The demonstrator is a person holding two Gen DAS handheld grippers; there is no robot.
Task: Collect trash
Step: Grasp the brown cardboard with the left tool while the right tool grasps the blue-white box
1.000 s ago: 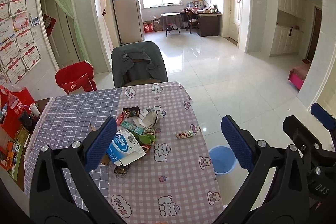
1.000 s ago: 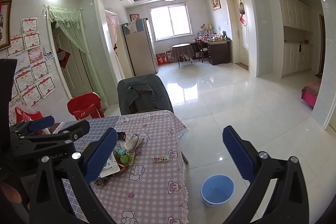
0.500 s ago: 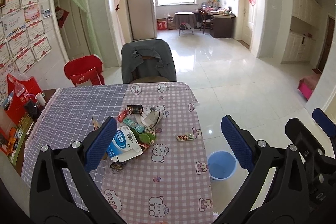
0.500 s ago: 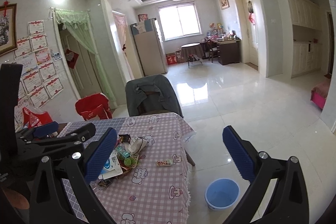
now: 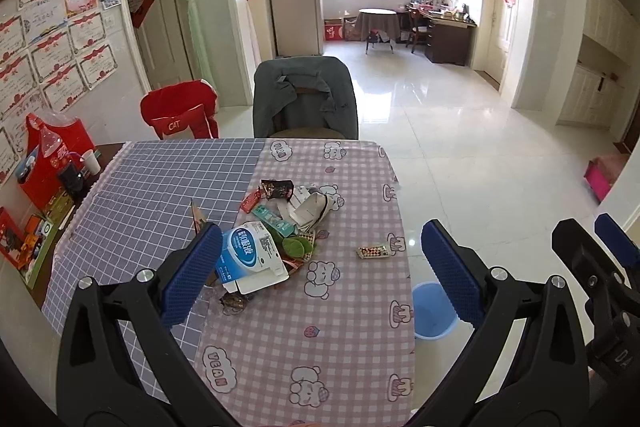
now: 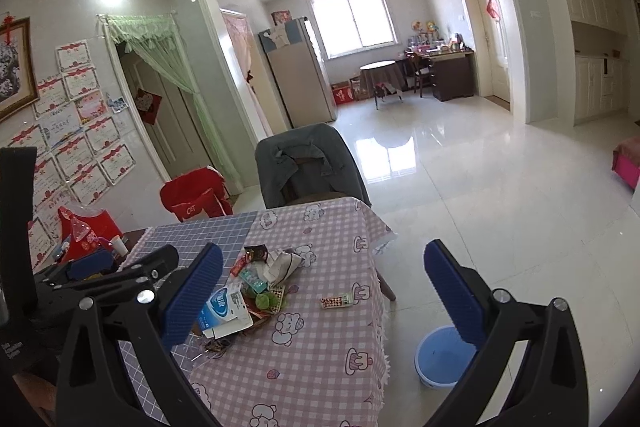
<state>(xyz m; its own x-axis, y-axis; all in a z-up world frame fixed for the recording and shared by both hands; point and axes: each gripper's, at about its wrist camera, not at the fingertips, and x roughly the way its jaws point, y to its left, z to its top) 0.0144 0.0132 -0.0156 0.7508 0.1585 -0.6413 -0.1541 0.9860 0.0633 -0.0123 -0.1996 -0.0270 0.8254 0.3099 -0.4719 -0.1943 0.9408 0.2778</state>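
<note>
— How far along are you?

— Nothing collected yet. Your left claw [image 5: 322,269] and right claw [image 6: 322,293] gape wide, empty. The heap of wrappers and cartons [image 5: 276,227] lies on the pink checked tabletop [image 5: 320,347]; the round blue plastic bin [image 6: 442,361] waits on the floor.

"CAT" on red chair cover [image 5: 175,125], "VEAN" on pink checked tablecloth [image 5: 213,368]

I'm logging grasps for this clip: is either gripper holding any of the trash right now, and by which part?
Nothing is held. The left gripper and right gripper are both open and empty, above the scattered pile of wrappers and cartons.
</note>
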